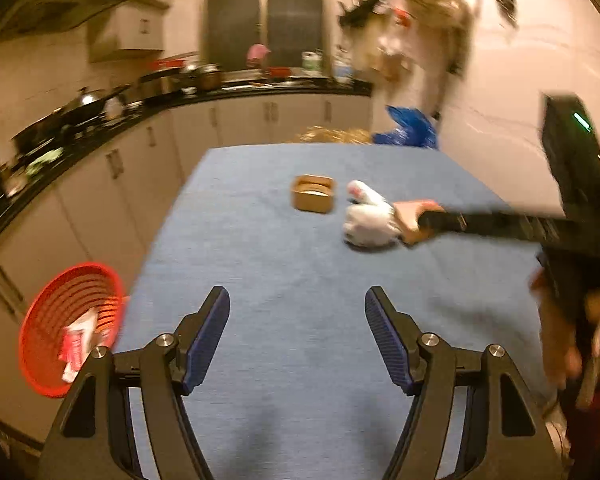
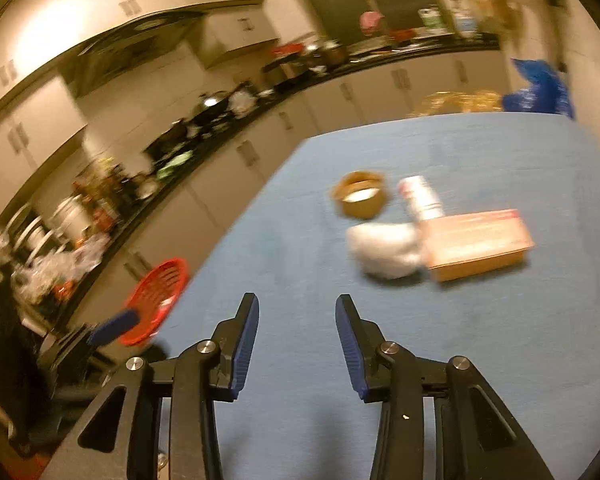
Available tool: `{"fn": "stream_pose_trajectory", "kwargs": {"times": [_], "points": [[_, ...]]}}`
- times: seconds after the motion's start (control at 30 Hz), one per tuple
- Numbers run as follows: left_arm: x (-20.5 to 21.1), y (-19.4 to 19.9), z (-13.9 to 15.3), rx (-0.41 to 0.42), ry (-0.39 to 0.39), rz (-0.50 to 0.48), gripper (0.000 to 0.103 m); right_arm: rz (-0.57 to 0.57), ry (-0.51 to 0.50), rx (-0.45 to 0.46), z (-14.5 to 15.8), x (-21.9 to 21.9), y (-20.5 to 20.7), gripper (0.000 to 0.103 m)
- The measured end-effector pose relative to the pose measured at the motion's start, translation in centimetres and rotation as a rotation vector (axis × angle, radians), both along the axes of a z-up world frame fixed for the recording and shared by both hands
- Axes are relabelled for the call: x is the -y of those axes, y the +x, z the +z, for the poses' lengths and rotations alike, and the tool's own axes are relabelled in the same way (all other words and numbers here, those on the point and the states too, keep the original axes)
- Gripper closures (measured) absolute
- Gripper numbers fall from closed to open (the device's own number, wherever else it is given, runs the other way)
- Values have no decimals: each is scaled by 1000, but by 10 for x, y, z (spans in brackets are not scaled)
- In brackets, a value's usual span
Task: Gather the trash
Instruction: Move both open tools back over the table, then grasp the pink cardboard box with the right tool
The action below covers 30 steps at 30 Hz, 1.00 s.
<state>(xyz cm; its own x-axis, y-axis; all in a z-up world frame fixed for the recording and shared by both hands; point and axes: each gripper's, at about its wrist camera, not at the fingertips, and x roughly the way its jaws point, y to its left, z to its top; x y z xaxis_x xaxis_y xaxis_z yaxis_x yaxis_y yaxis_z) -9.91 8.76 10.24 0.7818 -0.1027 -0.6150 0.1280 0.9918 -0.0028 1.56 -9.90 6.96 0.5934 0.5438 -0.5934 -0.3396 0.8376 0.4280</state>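
On the blue tablecloth (image 1: 284, 264) lie a small brown paper cup (image 1: 313, 193), a white crumpled wad (image 1: 367, 224), a white tube-like wrapper (image 1: 364, 194) and a flat tan box (image 2: 478, 242). The same cup (image 2: 362, 194), wad (image 2: 384, 250) and wrapper (image 2: 422, 198) show in the right wrist view. My left gripper (image 1: 298, 312) is open and empty, well short of the trash. My right gripper (image 2: 296, 316) is open and empty; in the left wrist view its black body (image 1: 580, 184) reaches in from the right over the box. A red basket (image 1: 70, 328) with some trash stands off the table's left edge.
A kitchen counter (image 1: 100, 116) with pots and clutter runs along the left and back. A blue plastic bag (image 1: 410, 128) sits beyond the table's far right corner. The red basket (image 2: 156, 300) also shows left of the table in the right wrist view.
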Motion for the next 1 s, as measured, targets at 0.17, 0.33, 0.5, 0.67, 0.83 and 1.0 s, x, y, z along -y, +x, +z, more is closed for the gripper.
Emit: {"fn": "stream_pose_trajectory", "kwargs": {"times": [0.17,0.33,0.5,0.67,0.83,1.0], "points": [[32,9,-11,-34,19,-61,33,-113,-54,-74,-5,49,78,54],[44,11,-22,-65,32,-90,33,-117,-7,-166,-25,67,143,51],[46,16,-29,-84,46,-103,33,-117,-4,-225,-43,76,182,49],[41,20,-33,-93,36,-100,33,-92,24,-319,-61,84,180,47],[34,24,-35,-106,20,-91,33,16,83,-361,-60,79,126,35],[28,24,-33,-110,9,-82,32,220,-10,-313,-55,42,57,32]]}}
